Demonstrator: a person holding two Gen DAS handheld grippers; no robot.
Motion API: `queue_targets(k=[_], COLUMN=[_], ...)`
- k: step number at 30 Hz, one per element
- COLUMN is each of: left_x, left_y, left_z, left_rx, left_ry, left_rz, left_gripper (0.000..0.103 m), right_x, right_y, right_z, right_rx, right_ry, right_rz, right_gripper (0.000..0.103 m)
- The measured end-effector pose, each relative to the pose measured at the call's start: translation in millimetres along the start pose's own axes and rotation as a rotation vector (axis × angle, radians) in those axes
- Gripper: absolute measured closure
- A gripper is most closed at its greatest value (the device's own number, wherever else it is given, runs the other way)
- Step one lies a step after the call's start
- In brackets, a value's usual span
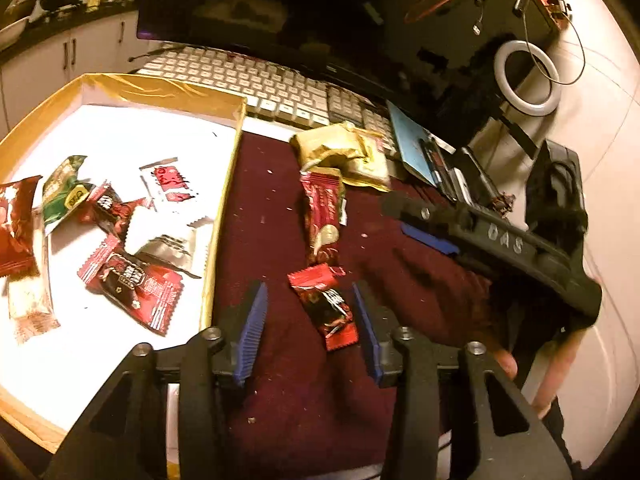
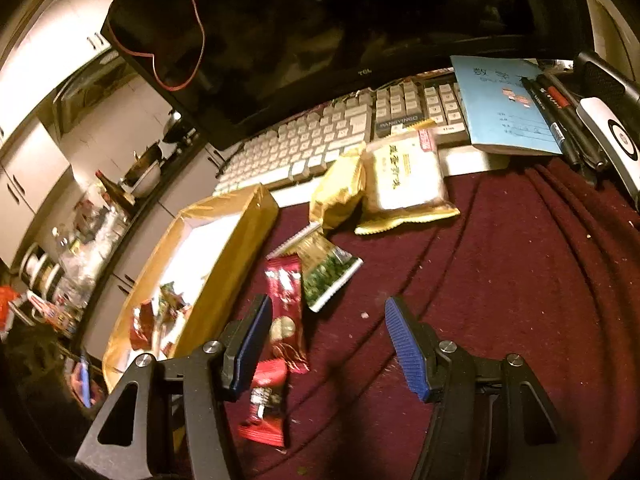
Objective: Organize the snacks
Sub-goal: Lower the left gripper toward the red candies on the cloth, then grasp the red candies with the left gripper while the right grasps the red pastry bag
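Progress partial: several snacks in gold box [image 1: 224,98]; red packet [image 1: 326,306] between apart left gripper [image 1: 310,300] pads, ungripped. Right gripper [image 2: 328,316] apart, empty, at 3 o'clock. Long red bar [image 1: 322,216], gold packs [image 1: 344,152] remain on table [image 1: 272,360].

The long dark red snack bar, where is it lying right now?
The long dark red snack bar lies on the maroon cloth, right of the gold box, between the gold packets and a small red packet.

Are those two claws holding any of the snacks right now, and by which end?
Nothing is held. The left gripper straddles a small red snack packet without pressing it; the right gripper is open over the cloth.
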State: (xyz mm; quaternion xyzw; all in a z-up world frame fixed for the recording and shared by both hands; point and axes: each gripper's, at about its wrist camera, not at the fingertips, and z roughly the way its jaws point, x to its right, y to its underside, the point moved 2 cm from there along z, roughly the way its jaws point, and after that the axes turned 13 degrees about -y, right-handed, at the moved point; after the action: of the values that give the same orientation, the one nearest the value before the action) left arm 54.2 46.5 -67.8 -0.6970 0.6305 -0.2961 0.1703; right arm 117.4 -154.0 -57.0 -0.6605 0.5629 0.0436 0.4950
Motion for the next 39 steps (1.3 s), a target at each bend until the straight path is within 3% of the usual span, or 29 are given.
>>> queue_targets(k=[4, 6, 10, 13, 18, 21, 24, 26, 27, 28, 39], left_x=[25, 34, 47, 51, 53, 58, 62, 62, 63, 64, 53], left_y=[-4, 1, 6, 10, 14, 15, 18, 20, 21, 22, 28], left_z=[8, 16, 21, 15, 12, 21, 30, 33, 33, 33, 18], left_rx=[-0.002, -0.047, -0.024, -0.023, -0.032, -0.052, -0.057, -0.052, -0.039, -0.025, 0.03], left_ry=[-0.129, -0.122, -0.245, -0.265, -0.228, -0.261, -0.298, -0.288, -0.298, -0.304, -0.245], left_rz=[0.093, 0.126, 0.174, 0.193, 0.213, 0.225, 0.248, 0.236, 0.241, 0.249, 0.21], left_gripper=[0.052, 0.052, 0.051, 0.051, 0.051, 0.052, 0.052, 0.057, 0.058, 0.068, 0.087], right_x=[-6, -9, -14, -17, -21, -21, -20, -24, -27, -29, -28], right_y=[-8, -13, -17, -16, -7, -4, -2, -1, 0, 1, 6], right_z=[5, 11, 28, 44, 66, 71, 71, 71, 70, 68, 40], right_rx=[-0.02, -0.046, -0.123, -0.183, -0.249, -0.252, -0.256, -0.283, -0.285, -0.284, -0.183], right_ry=[-0.031, -0.003, 0.028, 0.045, 0.034, 0.043, 0.035, 0.022, 0.024, 0.033, 0.007], right_rz=[0.012, 0.006, -0.03, -0.065, -0.094, -0.113, -0.126, -0.159, -0.183, -0.204, -0.202], right_gripper=[0.042, 0.042, 0.044, 0.05, 0.059, 0.061, 0.074, 0.089, 0.089, 0.089, 0.092])
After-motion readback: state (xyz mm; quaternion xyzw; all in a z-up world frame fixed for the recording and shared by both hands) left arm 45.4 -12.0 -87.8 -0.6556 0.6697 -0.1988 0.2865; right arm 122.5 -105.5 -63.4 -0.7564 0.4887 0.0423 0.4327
